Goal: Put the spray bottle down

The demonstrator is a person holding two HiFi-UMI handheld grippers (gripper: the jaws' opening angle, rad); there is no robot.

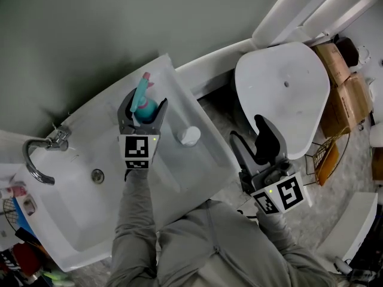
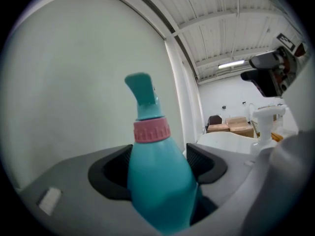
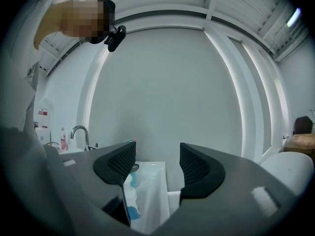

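- Left gripper [image 2: 158,168] has its jaws closed against the sides of the spray bottle [image 2: 160,181], a teal body with a pink collar and teal spray head, standing upright.
- From the head view the bottle sits at the washbasin's [image 1: 72,220] back right corner, close to the wall; whether its base touches the ledge cannot be told.
- Just beside it on the right edge ledge lies a small white round container [image 1: 190,136].
- Faucet [image 1: 37,154] stands at the back left edge.
- Right gripper [image 1: 246,129] hangs off the basin's right edge near the toilet lid [image 1: 281,94], jaws wide apart with nothing between them.
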